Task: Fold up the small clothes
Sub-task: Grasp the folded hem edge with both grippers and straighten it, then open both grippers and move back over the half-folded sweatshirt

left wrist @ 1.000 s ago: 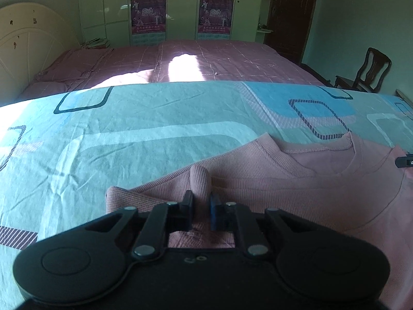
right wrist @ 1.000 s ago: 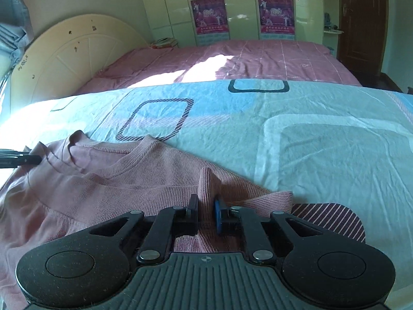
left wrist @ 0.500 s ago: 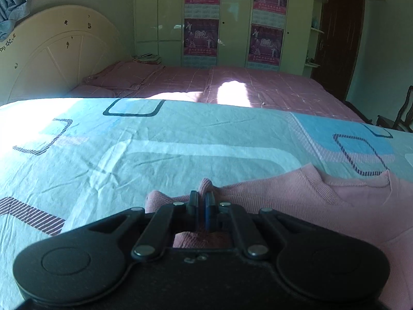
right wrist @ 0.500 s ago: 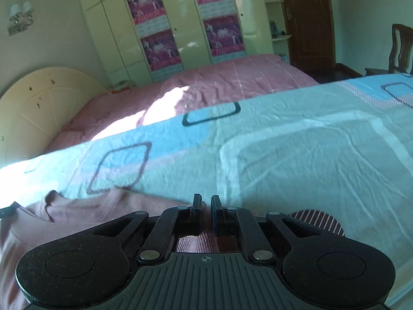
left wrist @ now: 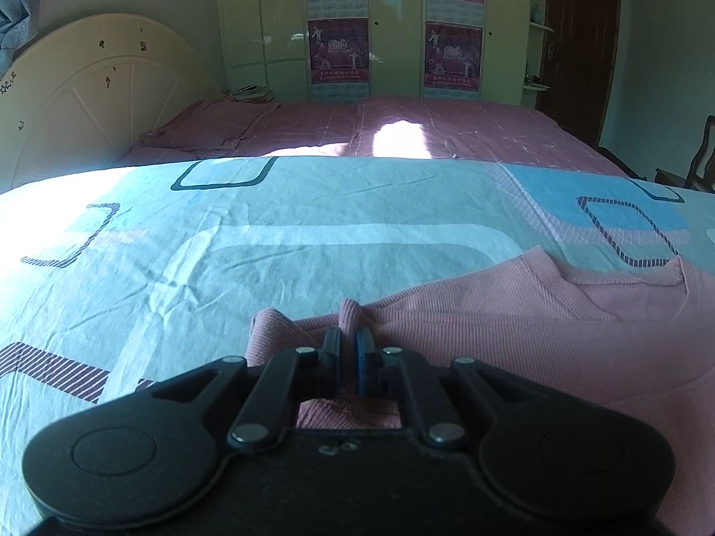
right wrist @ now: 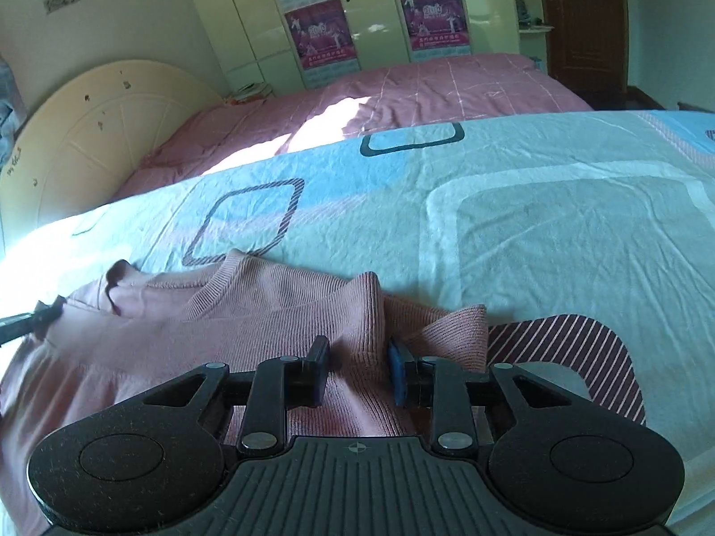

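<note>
Now the left hand-held gripper pinches the pink ribbed knit sweater; the right hand-held gripper, jaws just parting round a ridge, may drop its corner.

Your two wrist cameras look low and close over the bedsheet, both sharing the pink sweater and wardrobe.

pink ribbed top; turquoise patterned sheet

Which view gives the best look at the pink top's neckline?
The right wrist view: the pink top shows its ribbed neckline whole, from shoulder to shoulder, near mid-frame. The left wrist view catches the neckline only at its right edge, flatter and partly cut off by the frame.
</note>
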Motion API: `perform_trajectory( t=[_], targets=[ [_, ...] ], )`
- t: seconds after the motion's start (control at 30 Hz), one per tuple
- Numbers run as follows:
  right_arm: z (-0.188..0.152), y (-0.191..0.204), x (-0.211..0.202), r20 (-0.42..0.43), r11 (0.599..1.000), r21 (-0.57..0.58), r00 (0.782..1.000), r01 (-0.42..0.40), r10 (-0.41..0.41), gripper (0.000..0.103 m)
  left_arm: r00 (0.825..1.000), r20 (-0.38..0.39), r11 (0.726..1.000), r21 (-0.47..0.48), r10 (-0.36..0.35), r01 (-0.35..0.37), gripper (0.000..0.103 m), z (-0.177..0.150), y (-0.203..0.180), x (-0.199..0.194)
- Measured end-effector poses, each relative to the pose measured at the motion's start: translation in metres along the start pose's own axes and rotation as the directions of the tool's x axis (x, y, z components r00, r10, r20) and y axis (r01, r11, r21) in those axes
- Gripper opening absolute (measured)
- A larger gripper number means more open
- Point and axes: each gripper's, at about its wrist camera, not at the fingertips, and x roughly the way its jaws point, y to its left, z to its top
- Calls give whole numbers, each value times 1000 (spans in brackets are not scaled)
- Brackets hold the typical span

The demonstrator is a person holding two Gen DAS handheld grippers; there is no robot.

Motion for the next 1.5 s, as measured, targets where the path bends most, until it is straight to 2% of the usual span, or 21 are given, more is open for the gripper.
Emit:
perform_trajectory(
  t=[0.03, 0.1, 0.17, 0.2, 0.27, 0.33, 0.4, 0.47, 0.5, 0.57, 0.73, 0.87, 1.0, 1.13, 1.23, 1.3, 1.33, 1.47, 1.5],
  targets=[
    [0, 1, 0, 3, 1000, 0, 1000, 5, -5, 10, 1000, 2, 1000, 6, 3, -3, 7, 0, 0, 0],
    [-1, 5, -5, 52, 999, -17, 998, 41, -40, 9, 1000, 15, 1000, 10, 19, -19, 7, 0, -3, -3],
    [0, 13, -12, 140, 992, -70, 986, 105, -95, 8, 999, 34, 999, 9, 32, -32, 7, -2, -6, -6],
    [-2, 15, -10, 151, 985, -97, 980, 143, -127, 8, 998, 39, 999, 14, 41, -42, 7, -3, -6, -4],
    [-5, 12, 9, 83, 979, -108, 983, 174, -166, 8, 997, 37, 998, 15, 62, -63, 9, -7, -7, 0],
    [-6, 11, 12, 88, 978, -101, 981, 182, -174, 9, 997, 33, 997, 16, 74, -75, 10, -5, -9, 0],
    [-3, 6, 6, 90, 987, -45, 985, 154, -150, 9, 997, 26, 997, 15, 74, -75, 13, -2, -7, -3],
    [0, 0, -7, 108, 991, 19, 985, 133, -134, 17, 998, 26, 998, -5, 59, -58, 21, 0, -1, -9],
    [2, 0, -19, 134, 990, 40, 982, 132, -136, 25, 998, 35, 998, -11, 55, -55, 24, -1, 1, -14],
    [2, 6, -36, 144, 995, 47, 985, 84, -90, 27, 997, 63, 999, -17, 52, -51, 26, -3, 5, -28],
    [-20, 57, -58, 96, 997, -76, 995, -18, 25, 27, 992, 126, 1000, 1, -22, 22, 29, -17, -6, -76],
    [-46, 95, -52, 40, 991, -116, 996, -72, 77, 27, 986, 117, 993, 50, -115, 110, 31, -41, -32, -105],
    [-63, 119, -48, 16, 986, -133, 994, -103, 106, 27, 989, 77, 990, 80, -123, 117, 34, -62, -43, -106],
    [-80, 122, -42, -15, 978, -208, 1000, -22, 20, 27, 998, 21, 996, 69, -53, 51, 35, -80, -28, -93],
    [-88, 100, -44, -16, 982, -182, 998, 51, -55, 27, 999, 27, 998, 44, -37, 36, 35, -83, -14, -93],
    [-93, 87, -52, -9, 986, -158, 999, 49, -51, 27, 1000, 18, 999, 29, -25, 24, 35, -82, -10, -94],
    [-96, 84, -53, -17, 982, -165, 996, 88, -92, 27, 1000, 13, 1000, 14, -23, 23, 35, -81, -8, -94],
    [-101, 77, -63, -25, 978, -178, 993, 108, -115, 27, 1000, -7, 1000, -11, -4, 4, 35, -80, -5, -103],
    [-100, 79, -66, -23, 974, -182, 990, 136, -142, 27, 1000, -9, 1000, -15, -1, 1, 34, -80, -4, -108]
  ],
)
